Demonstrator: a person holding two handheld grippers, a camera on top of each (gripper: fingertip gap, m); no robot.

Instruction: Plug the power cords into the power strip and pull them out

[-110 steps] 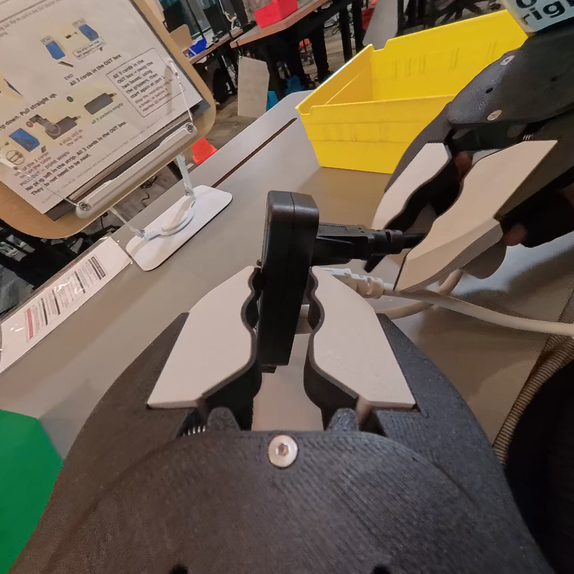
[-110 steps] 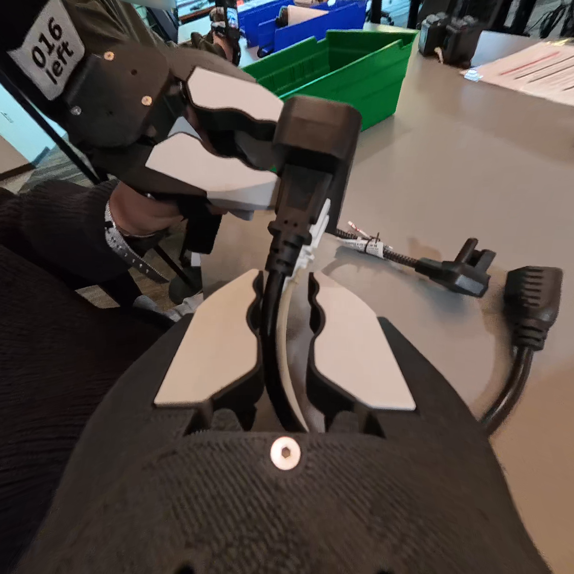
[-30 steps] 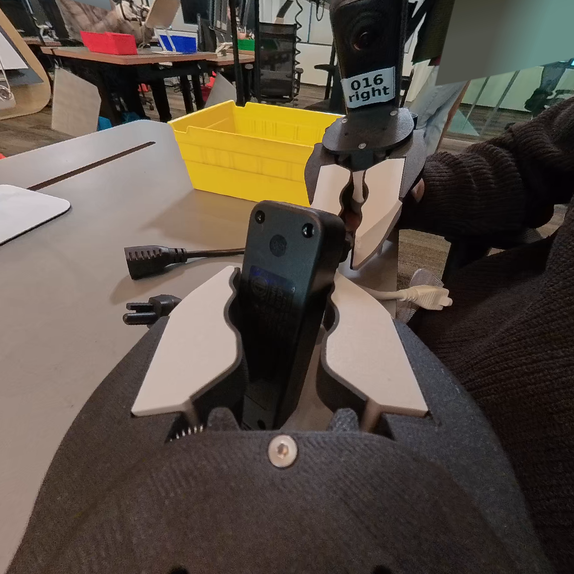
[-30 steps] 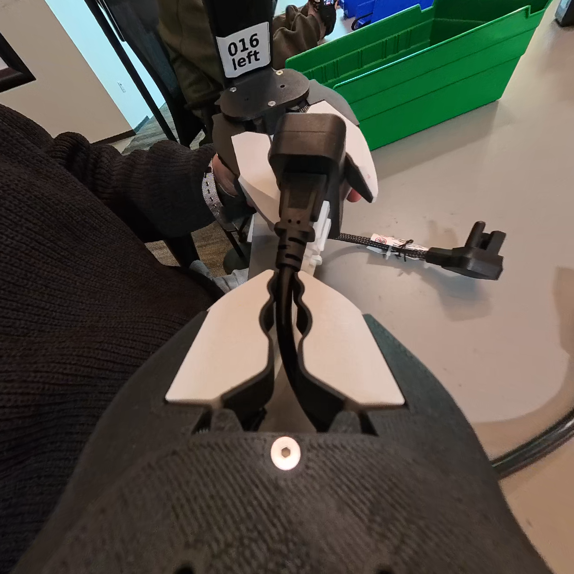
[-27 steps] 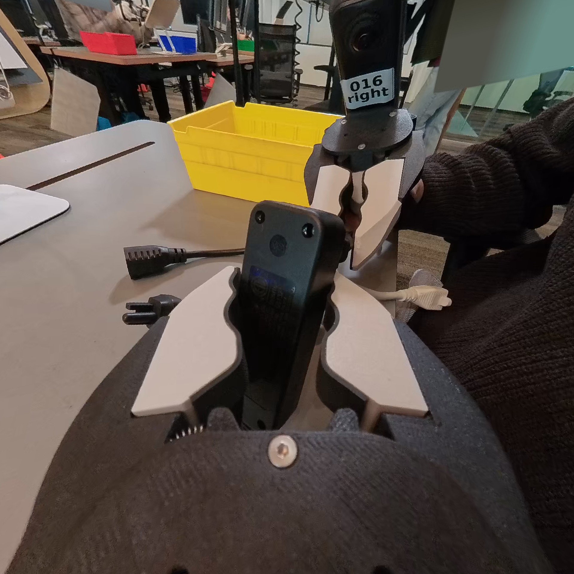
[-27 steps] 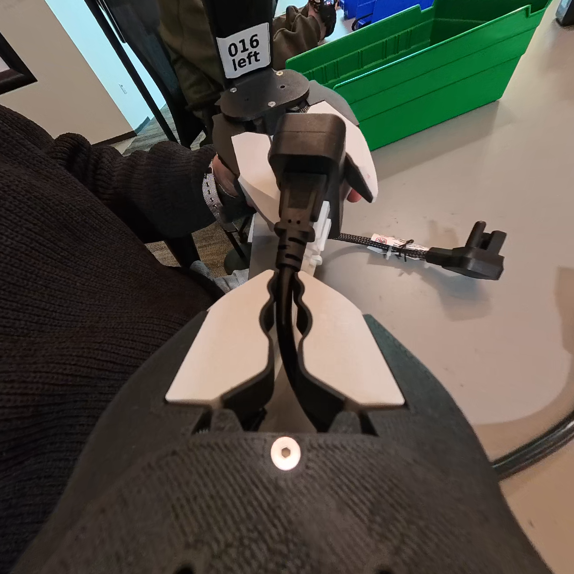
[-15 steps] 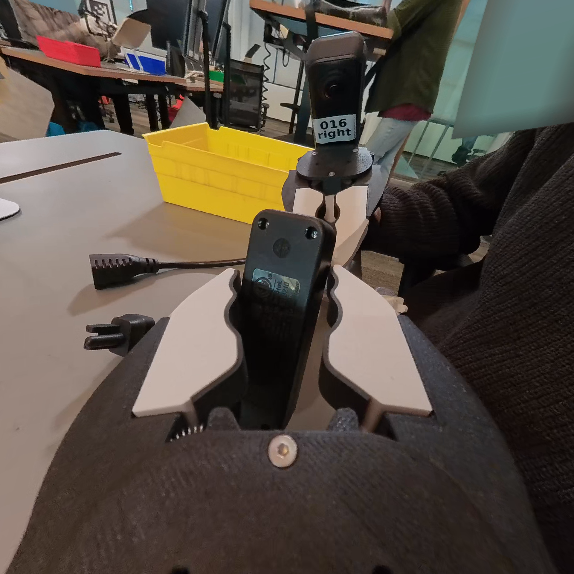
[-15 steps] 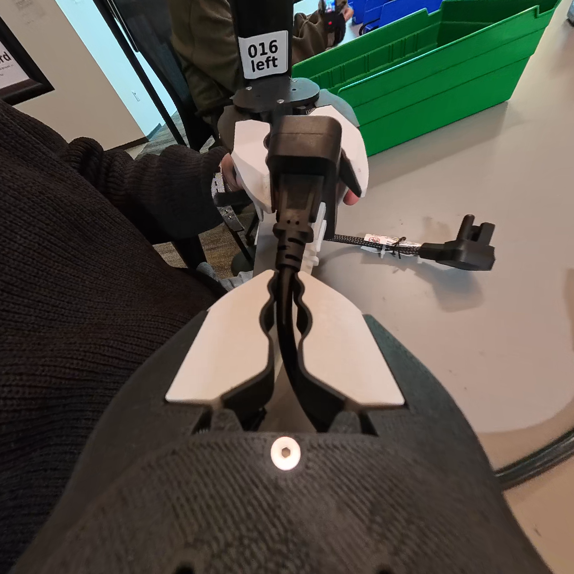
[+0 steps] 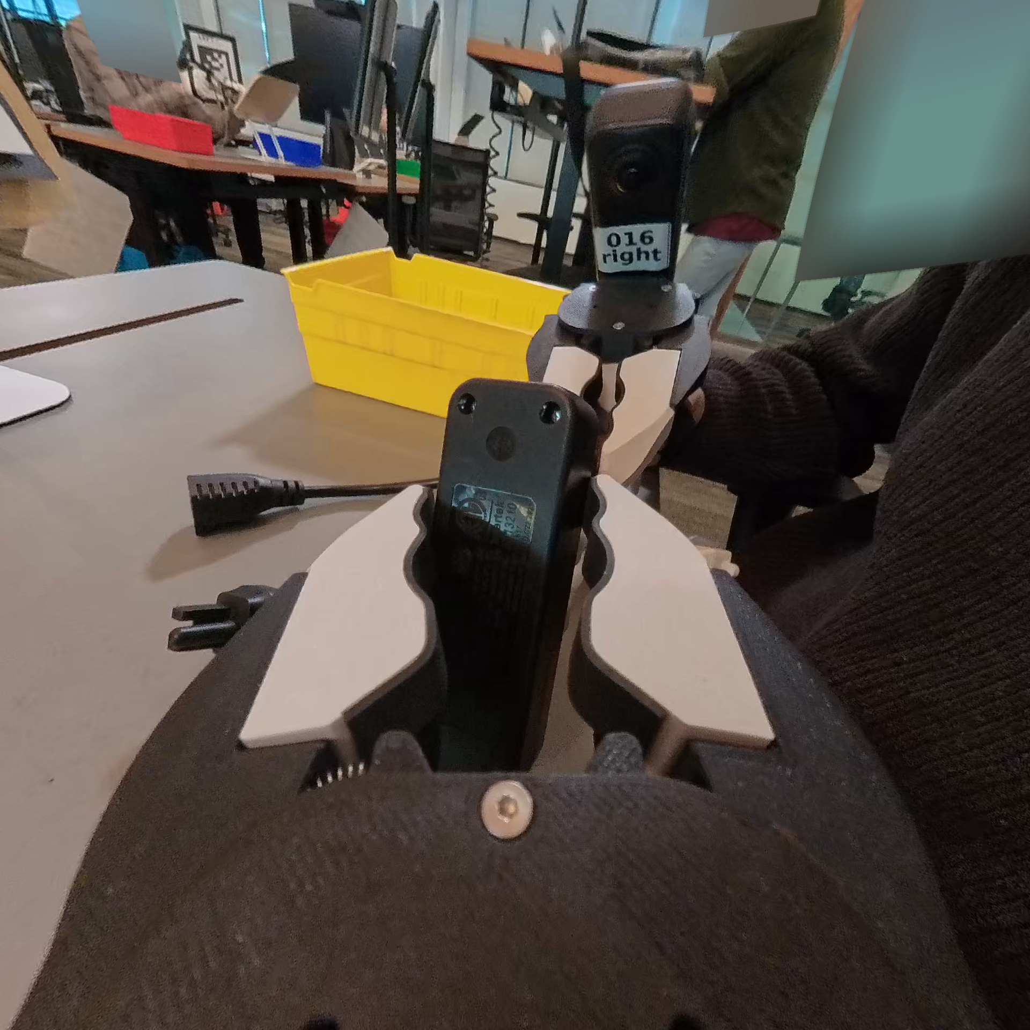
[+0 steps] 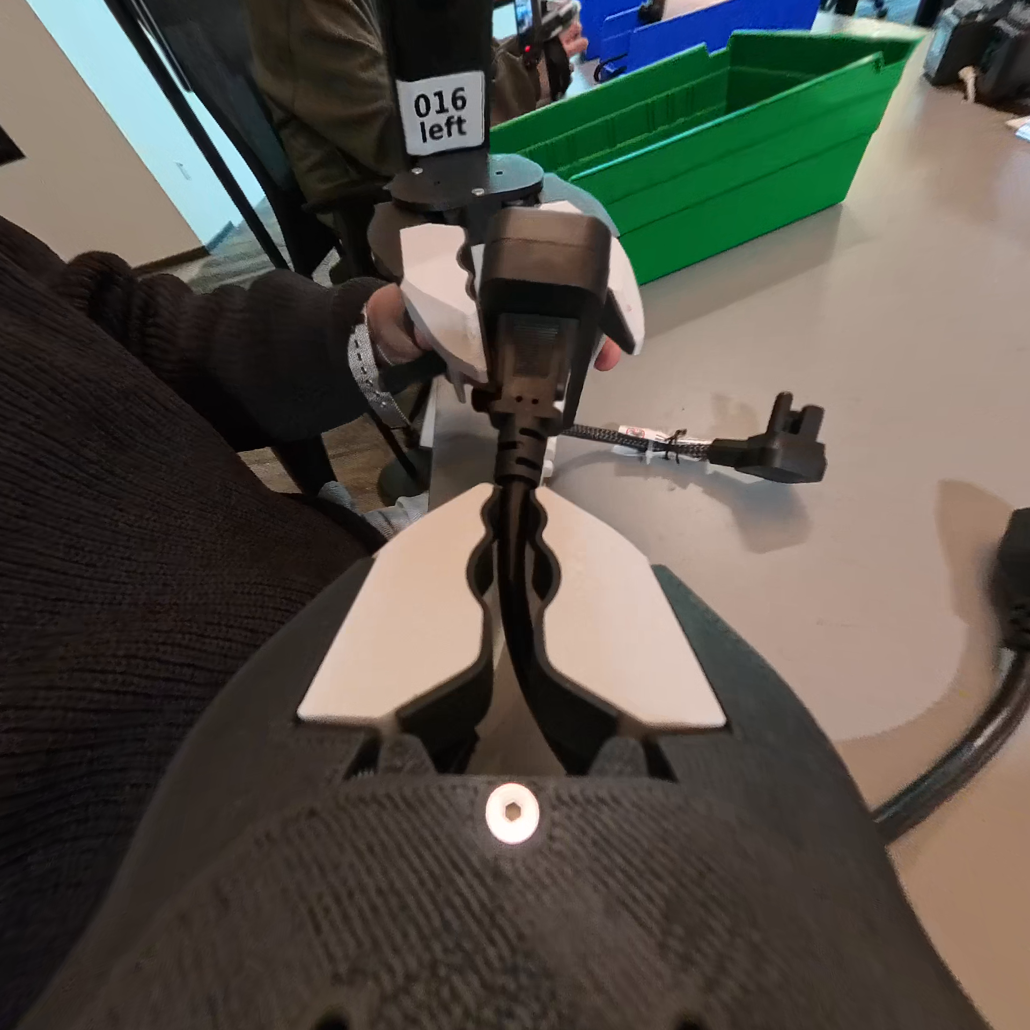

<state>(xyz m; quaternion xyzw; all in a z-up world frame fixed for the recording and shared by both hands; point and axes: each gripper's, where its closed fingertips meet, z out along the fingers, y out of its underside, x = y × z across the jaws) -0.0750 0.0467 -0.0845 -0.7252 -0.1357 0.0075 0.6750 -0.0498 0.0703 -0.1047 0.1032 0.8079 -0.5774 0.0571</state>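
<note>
Both grippers are clamped – left gripper (image 9: pixel 504 535) squeezes the power strip (image 9: pixel 504 501), right gripper (image 10: pixel 513 535) pinches a black cord (image 10: pixel 515 563), seemingly plugged in.

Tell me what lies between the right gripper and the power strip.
In the right wrist view, the black cord and its plug span from the right gripper to the power strip, where the plug sits.

Both grippers share one build: a broad black textured housing with a silver hex screw at its centre, and two pale grey fingers with wavy black inner edges. The left gripper (image 9: pixel 504 504) shows a small coiled spring at seven o'clock of its screw. The right gripper (image 10: pixel 513 504) looks alike. Each carries a black camera post with a white label. The person wears a dark ribbed knit sweater (image 10: pixel 128 501) and a grey wrist strap (image 10: pixel 368 373).
</note>
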